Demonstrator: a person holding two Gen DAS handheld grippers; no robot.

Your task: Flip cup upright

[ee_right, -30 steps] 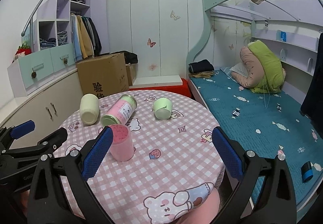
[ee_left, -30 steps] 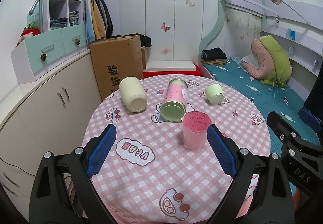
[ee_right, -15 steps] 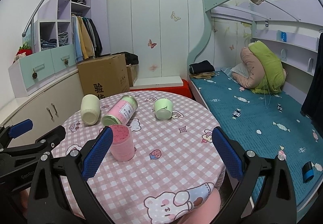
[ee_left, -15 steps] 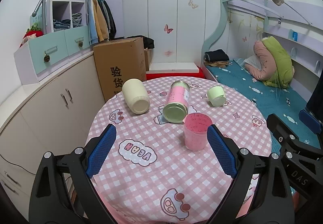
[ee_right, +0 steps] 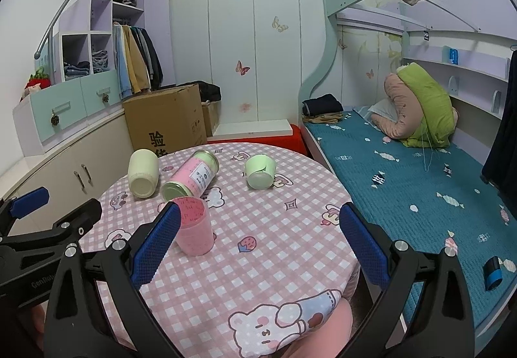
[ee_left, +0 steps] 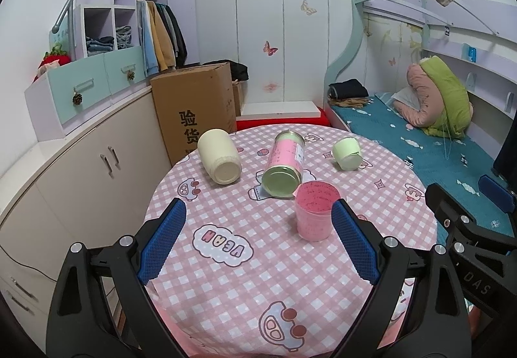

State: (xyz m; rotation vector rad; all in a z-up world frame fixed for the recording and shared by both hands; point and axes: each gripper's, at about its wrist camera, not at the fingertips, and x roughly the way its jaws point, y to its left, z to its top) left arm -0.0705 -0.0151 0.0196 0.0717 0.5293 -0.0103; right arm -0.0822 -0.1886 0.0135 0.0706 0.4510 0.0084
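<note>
A pink cup (ee_left: 315, 211) (ee_right: 194, 227) stands upright on the round pink checked table (ee_left: 258, 261) (ee_right: 274, 245). Behind it lie a cream cup (ee_left: 219, 161) (ee_right: 143, 173), a pink-labelled jar (ee_left: 284, 164) (ee_right: 190, 175) and a small green cup (ee_left: 347, 153) (ee_right: 260, 171), all on their sides. My left gripper (ee_left: 258, 245) is open and empty, just short of the pink cup. My right gripper (ee_right: 258, 245) is open and empty over the table's near right part, the pink cup by its left finger.
A cardboard box (ee_left: 197, 109) and low cabinets (ee_left: 80, 170) stand left of the table. A bunk bed with a teal cover (ee_right: 404, 170) runs along the right. Wardrobe doors (ee_left: 274, 35) are at the back.
Both grippers have drawn back and risen slightly, so the table sits a little lower in both views. The cups and the jar have not moved.
</note>
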